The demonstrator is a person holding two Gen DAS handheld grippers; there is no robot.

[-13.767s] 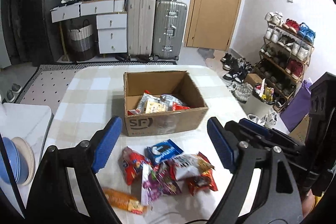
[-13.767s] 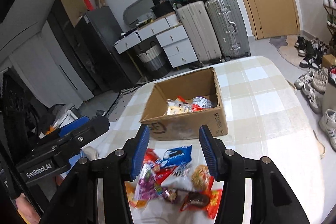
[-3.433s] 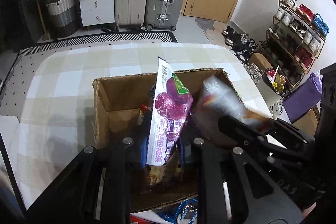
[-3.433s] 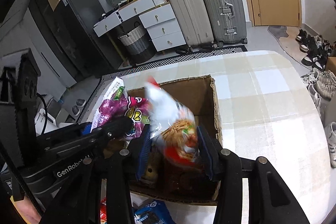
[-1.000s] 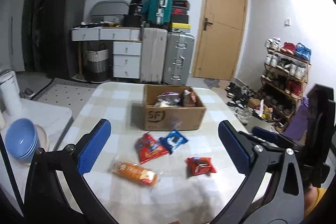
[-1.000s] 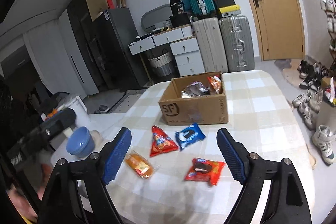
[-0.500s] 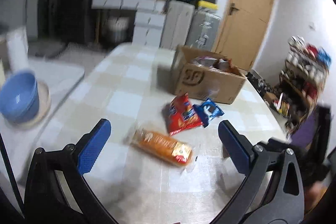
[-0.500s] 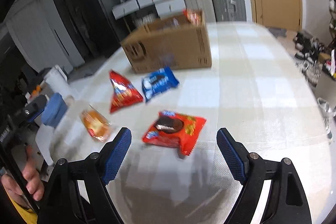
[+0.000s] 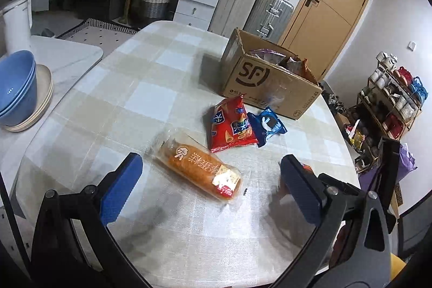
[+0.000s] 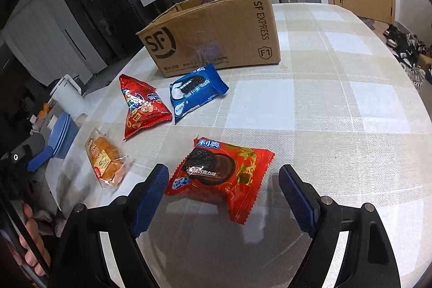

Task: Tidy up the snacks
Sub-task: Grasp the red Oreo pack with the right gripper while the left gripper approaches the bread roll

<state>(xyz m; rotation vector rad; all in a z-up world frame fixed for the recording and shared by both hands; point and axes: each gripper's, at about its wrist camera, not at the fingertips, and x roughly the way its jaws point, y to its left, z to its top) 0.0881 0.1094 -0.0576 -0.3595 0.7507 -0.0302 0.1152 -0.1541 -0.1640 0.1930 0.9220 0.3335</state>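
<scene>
Landmark: the cardboard box [image 10: 216, 31] on the checked worktop [image 10: 337, 104], some packets already inside.

Four snacks lie loose in front of the box: blue cookie packet [image 10: 195, 92] and red chip bag [image 10: 143, 105] nearest it, red cookie packet [image 10: 220, 174] and orange cake bar [image 9: 199, 169] farther out.

Right gripper [image 10: 224, 193]: jaws spread wide, empty, straddling the red cookie packet. Left gripper [image 9: 210, 185]: jaws wide, empty, flanking the cake bar.

Risks, as I judge them:
- Puffy, slick wrappers may squirt out as the jaws close.
- A low approach could snag the cloth.
- The cake bar lies skewed; an end pinch may let it droop and catch the box rim.
- The two grippers could crowd each other over the box.
</scene>
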